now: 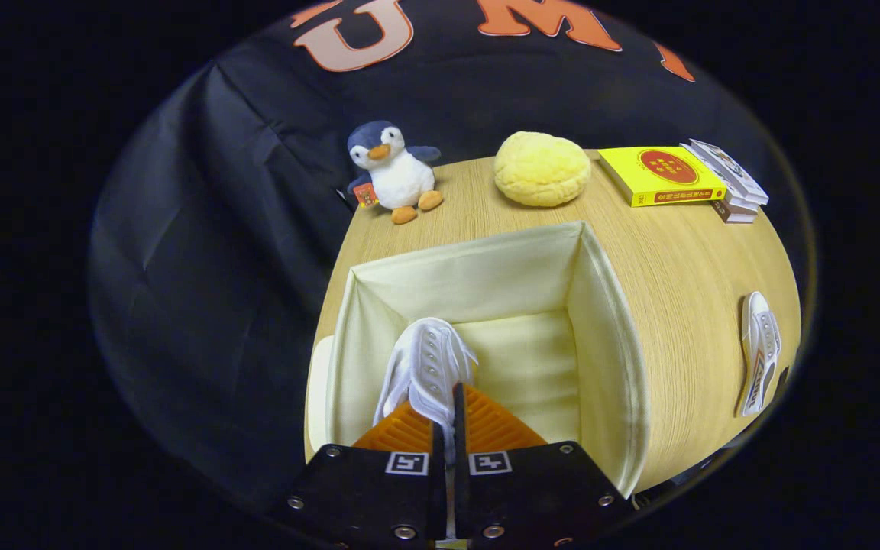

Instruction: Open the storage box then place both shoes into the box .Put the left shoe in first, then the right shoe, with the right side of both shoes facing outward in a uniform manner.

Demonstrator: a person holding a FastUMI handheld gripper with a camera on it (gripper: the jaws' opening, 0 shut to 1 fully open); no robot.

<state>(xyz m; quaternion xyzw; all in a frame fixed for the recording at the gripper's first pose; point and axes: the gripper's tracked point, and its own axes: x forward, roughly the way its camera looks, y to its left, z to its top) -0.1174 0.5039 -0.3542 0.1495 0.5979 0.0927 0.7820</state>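
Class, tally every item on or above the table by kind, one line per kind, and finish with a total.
Shoes: 2, one white shoe pinched by the gripper over the storage box, one other shoe on the table
Storage boxes: 1
Plush penguin: 1
Yellow cushion: 1
Books: at least 3
Total: at least 8

gripper (448,428) pinching shoe (428,367) over box (600,305)
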